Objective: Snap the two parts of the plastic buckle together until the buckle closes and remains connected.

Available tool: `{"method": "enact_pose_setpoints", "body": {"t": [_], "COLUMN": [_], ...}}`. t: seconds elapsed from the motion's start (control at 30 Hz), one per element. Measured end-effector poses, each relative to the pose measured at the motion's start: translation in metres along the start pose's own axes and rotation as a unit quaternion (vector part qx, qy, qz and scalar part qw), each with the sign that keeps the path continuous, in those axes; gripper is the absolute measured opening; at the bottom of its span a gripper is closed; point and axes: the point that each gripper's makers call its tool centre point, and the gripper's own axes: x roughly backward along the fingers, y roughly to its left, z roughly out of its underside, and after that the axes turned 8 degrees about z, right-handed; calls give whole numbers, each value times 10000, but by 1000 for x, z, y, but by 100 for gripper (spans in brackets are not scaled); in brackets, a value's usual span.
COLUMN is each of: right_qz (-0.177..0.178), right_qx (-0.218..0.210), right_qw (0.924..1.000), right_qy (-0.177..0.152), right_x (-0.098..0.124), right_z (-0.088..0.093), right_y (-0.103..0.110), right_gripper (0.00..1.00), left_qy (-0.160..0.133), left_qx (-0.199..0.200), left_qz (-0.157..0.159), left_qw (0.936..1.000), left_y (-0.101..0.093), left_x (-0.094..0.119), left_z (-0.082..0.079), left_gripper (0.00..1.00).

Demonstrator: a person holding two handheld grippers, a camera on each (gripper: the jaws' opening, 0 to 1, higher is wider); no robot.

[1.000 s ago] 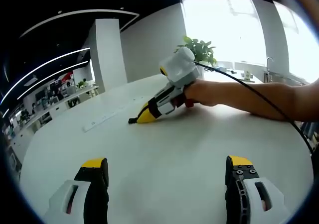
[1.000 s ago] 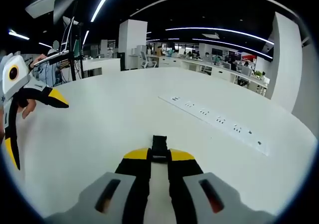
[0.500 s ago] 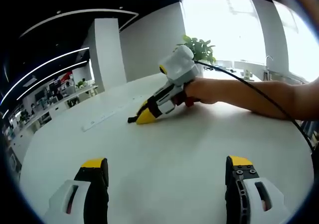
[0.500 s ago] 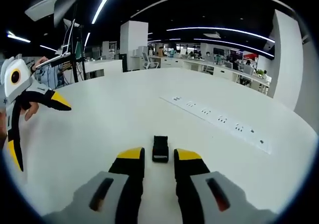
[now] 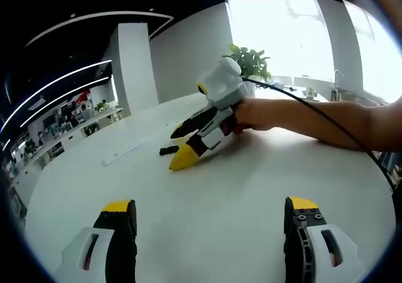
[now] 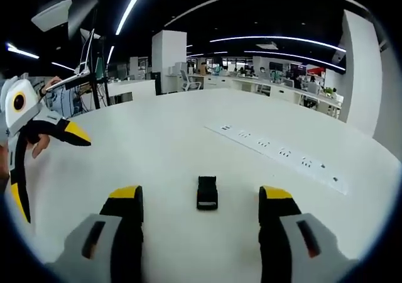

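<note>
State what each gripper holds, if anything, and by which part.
Nothing is held. The right gripper stands open with the black buckle lying free on the table between its jaws; the left gripper is open too.

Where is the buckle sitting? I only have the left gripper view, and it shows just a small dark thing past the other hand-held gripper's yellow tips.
Observer: In the right gripper view the black buckle lies flat on the white table, apart from both jaws of the right hand-held gripper.
Operator: Is that gripper holding it?
Observer: No, its jaws stand wide open with the buckle between them, untouched.
Operator: Anything else near it on the table?
Observer: A white power strip lies farther back, to the buckle's right in that view.
</note>
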Motion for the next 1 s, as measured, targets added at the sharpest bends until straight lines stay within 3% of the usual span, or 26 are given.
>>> {"method": "enact_pose_setpoints", "body": {"t": [0.1,0.17,1.0], "right_qz": [-19,-11,142], "right_qx": [-30,-85,-182], "right_qw": [10000,10000,9997], "right_qy": [27,-22,-122], "right_x": [0,-2,8], "right_z": [1,-1,-5], "right_y": [0,-1,-4], "right_gripper": [83,99,99], "left_qy": [-4,6,-8], "left_qx": [2,-6,103], "left_qz": [-10,-29,-35], "left_qw": [10000,10000,9999], "left_y": [1,2,4], "left_x": [0,0,0], "left_z": [0,0,2], "left_gripper": [99,99,99]}}
